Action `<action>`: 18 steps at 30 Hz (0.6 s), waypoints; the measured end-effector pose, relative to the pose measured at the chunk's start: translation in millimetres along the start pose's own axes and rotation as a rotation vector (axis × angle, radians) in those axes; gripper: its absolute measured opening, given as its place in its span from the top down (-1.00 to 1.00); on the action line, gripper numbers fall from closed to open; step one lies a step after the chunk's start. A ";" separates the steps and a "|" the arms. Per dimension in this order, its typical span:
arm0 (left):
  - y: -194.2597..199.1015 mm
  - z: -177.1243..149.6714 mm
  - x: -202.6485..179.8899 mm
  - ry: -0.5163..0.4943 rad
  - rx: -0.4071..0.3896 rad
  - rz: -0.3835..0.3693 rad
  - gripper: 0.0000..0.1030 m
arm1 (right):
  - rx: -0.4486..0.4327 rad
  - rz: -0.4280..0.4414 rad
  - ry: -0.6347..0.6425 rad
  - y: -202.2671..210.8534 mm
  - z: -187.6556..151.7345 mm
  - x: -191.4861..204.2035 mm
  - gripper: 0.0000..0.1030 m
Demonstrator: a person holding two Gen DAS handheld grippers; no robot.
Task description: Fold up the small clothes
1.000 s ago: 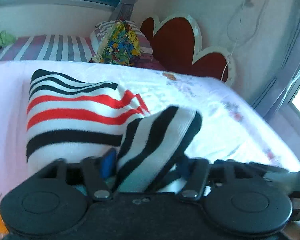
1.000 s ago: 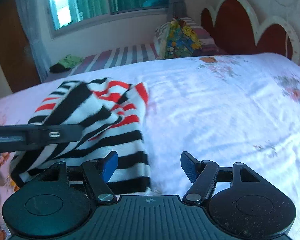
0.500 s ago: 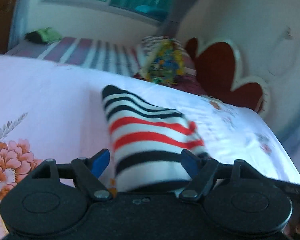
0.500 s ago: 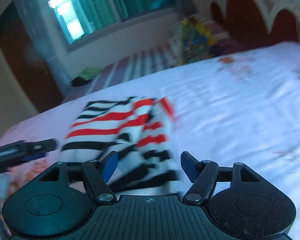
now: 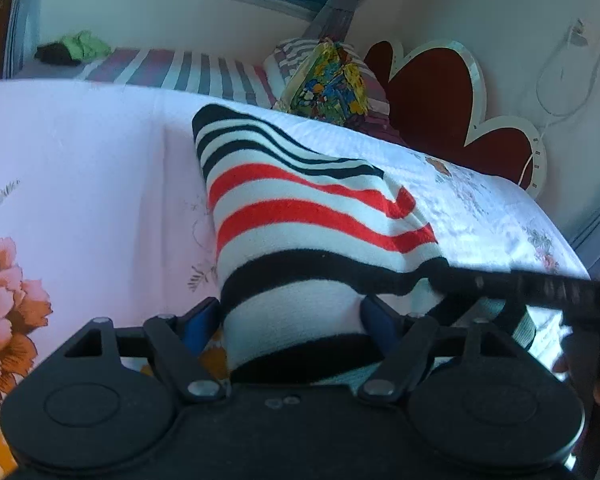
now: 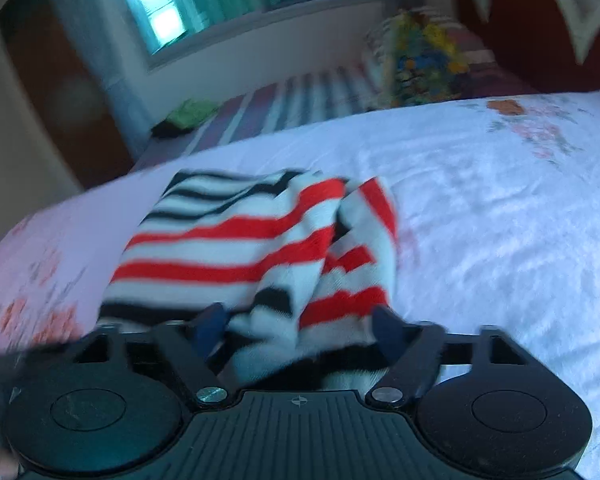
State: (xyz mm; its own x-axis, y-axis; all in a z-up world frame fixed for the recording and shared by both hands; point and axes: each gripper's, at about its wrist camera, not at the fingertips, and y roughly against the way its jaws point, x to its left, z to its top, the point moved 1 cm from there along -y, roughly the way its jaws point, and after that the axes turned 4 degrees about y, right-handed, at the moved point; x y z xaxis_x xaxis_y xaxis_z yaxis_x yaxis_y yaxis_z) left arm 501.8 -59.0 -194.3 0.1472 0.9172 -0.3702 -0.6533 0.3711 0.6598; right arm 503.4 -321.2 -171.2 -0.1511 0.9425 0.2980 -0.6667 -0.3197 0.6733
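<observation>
The striped sweater (image 5: 316, 216) lies on the bed (image 5: 80, 168) already folded into a thick bundle, its near edge between the spread fingers of the left claw (image 5: 290, 316) and the right claw (image 6: 300, 324), so I judge only a last fold or tidying is left.

Left matte black plastic two-finger gripper (image 5: 290, 316): two round disc housings, angular linkage arms, silver pivot screws, blue pads on the fingertips (image 5: 374, 316). Right matte black plastic two-finger gripper (image 6: 300, 326): ribbed centre plate bearing a small crosshair mark, twin discs, silver screws, dark blue fingertips (image 6: 386, 326). Bare skin shows at the left view's right edge.
</observation>
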 end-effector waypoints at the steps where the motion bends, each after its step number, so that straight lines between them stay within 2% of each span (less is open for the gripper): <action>1: 0.2 -0.1 -1.0 -0.009 -0.004 0.004 -0.50 | 0.009 0.012 -0.013 -6.1 2.3 -2.5 -0.63; 3: -0.2 0.1 -0.7 -0.014 -0.004 0.004 -0.51 | 0.029 0.063 -0.050 -16.1 6.7 -5.0 -0.62; 4: 0.1 0.6 -0.8 -0.017 -0.004 0.004 -0.52 | 0.029 0.078 -0.053 -18.4 8.1 -3.9 -0.48; 5: 0.3 0.7 -0.9 -0.021 -0.006 0.005 -0.52 | 0.037 0.071 -0.046 -19.8 9.6 -2.0 -0.10; 7: 1.3 0.8 -1.4 -0.027 -0.010 0.007 -0.52 | 0.048 0.078 -0.034 -18.9 10.2 -1.0 0.11; 10: 1.2 0.2 -1.9 -0.028 -0.011 0.009 -0.53 | 0.056 0.092 -0.029 -19.0 9.5 -5.2 0.17; 13: 1.6 0.4 -4.6 -0.045 -0.017 0.017 -0.53 | 0.078 0.114 -0.075 -31.4 17.5 -15.3 0.08; 15: 2.5 1.4 -4.5 -0.039 -0.015 0.020 -0.53 | 0.083 0.136 -0.098 -38.9 21.7 -17.6 0.09; 16: 3.8 2.4 -4.4 -0.036 -0.016 0.022 -0.53 | 0.076 0.143 -0.098 -38.1 21.8 -15.8 0.43; 17: 5.0 3.2 -4.5 -0.033 -0.017 0.023 -0.53 | 0.074 0.151 -0.094 -36.2 21.9 -13.7 0.56; 18: 5.8 4.0 -4.7 -0.031 -0.016 0.025 -0.53 | 0.057 0.137 -0.077 -31.5 21.0 -9.9 0.57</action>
State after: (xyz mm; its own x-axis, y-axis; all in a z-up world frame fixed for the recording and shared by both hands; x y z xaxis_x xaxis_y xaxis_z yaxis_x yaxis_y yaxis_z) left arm 500.3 -60.6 -186.1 0.1535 0.9301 -0.3337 -0.6690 0.3463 0.6576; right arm 541.2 -322.4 -181.1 -0.1803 0.8802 0.4391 -0.6008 -0.4520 0.6593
